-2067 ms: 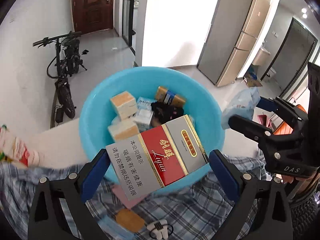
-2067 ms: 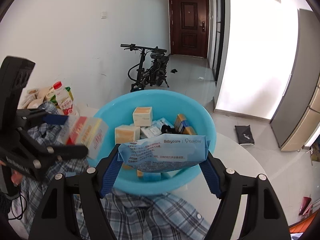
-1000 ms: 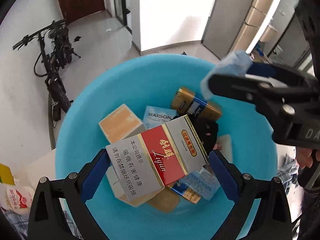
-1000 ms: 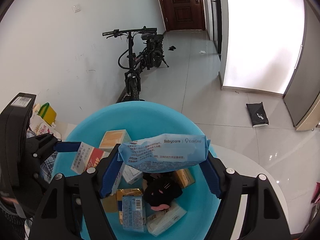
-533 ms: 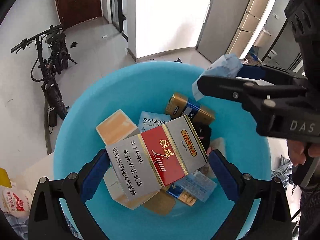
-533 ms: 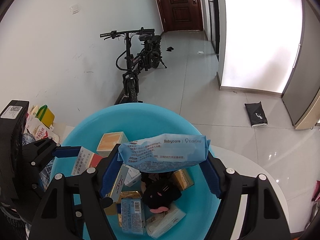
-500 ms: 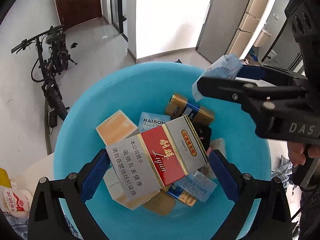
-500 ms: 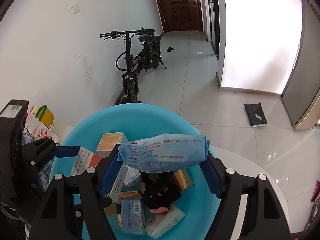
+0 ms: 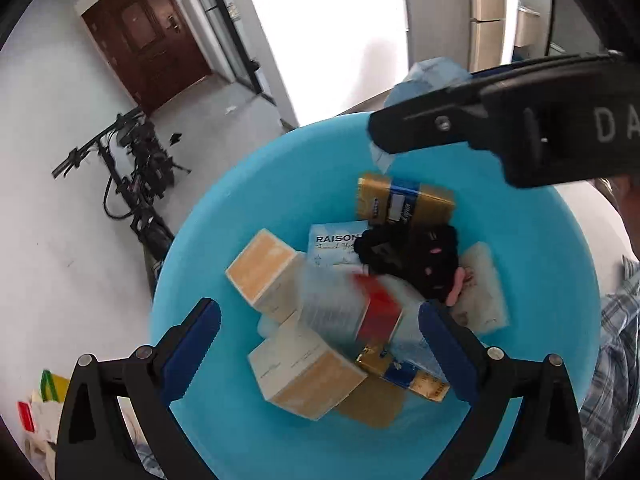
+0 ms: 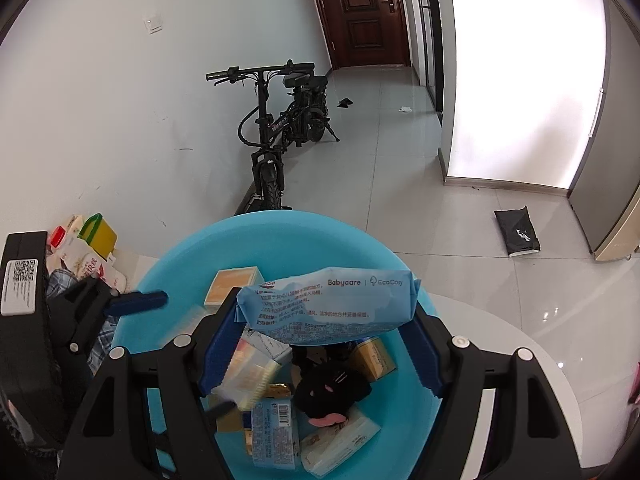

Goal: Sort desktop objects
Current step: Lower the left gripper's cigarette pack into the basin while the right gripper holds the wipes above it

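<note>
Blue basin (image 9: 208, 236): fills centre and bottom of the left wrist view, rim curving from lower left up to top centre and down the right side; bare wall on the upper and right inside, bare floor of the bowl along the bottom edge of the frame. Left gripper (image 9: 318, 314): at bottom centre, above the basin, jaws wide apart, pads touching nothing. Red-and-silver carton (image 9: 356, 312): blurred, between and beyond the open jaws, loose, over the heap inside the basin; resting or in the air cannot be told. Heap in mid-bowl: two tan boxes (image 9: 262, 268), a white box marked RAISON (image 9: 334, 242), a gold-and-blue pack (image 9: 404, 204), a black plush toy (image 9: 416, 260), all crowded together, touching or overlapping. Right gripper (image 10: 324, 320): at bottom centre of the right wrist view, over the near part of the basin, clamped on a blue wipes pack (image 10: 328, 304) by its two short ends, pack level, clear of the items below it. Checked cloth (image 9: 612, 340): at the right edge outside the rim. White round tabletop (image 10: 520, 344): bare, to the right of the basin. Tiled floor beyond, open at centre and right; black bicycle (image 10: 280, 124) against the white wall at upper centre; brown door (image 10: 368, 12) at top.
</note>
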`<state>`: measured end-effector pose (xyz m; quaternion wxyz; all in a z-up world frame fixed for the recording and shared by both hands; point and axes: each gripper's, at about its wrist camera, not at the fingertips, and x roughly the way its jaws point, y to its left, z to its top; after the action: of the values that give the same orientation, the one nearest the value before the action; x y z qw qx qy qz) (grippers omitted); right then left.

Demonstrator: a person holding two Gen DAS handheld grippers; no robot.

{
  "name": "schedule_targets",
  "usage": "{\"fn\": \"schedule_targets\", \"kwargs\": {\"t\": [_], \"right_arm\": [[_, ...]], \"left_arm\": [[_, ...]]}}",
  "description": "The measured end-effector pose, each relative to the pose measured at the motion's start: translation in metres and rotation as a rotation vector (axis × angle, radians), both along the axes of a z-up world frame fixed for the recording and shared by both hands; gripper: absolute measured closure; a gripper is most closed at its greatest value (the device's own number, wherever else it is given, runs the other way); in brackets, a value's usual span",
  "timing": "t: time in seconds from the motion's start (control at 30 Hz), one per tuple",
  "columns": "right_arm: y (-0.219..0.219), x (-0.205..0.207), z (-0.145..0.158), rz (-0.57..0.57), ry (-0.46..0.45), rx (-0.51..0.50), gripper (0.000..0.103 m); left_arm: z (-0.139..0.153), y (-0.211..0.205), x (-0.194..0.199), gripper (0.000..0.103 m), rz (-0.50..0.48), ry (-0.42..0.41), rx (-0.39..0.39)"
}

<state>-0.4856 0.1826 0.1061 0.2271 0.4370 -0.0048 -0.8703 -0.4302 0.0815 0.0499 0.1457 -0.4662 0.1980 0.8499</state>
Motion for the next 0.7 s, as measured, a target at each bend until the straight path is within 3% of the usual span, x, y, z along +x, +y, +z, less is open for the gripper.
{"fn": "schedule_targets", "kwargs": {"t": [0.27, 0.4, 0.57, 0.7], "right_arm": [[0.000, 0.003, -0.002, 0.004, -0.002, 0.005, 0.030], [0.001, 0.006, -0.003, 0.012, 0.001, 0.025, 0.030], [0.001, 0.010, -0.002, 0.018, 0.006, 0.022, 0.030], [0.001, 0.013, -0.002, 0.028, 0.009, 0.022, 0.030]], "left_arm": [[0.006, -0.005, 0.002, 0.002, 0.026, -0.017, 0.111], [0.006, -0.018, -0.008, 0.000, -0.007, -0.096, 0.247], [0.003, -0.018, -0.007, 0.000, 0.020, -0.102, 0.245], [0.007, -0.016, -0.002, 0.000, 0.037, -0.045, 0.213]]}}
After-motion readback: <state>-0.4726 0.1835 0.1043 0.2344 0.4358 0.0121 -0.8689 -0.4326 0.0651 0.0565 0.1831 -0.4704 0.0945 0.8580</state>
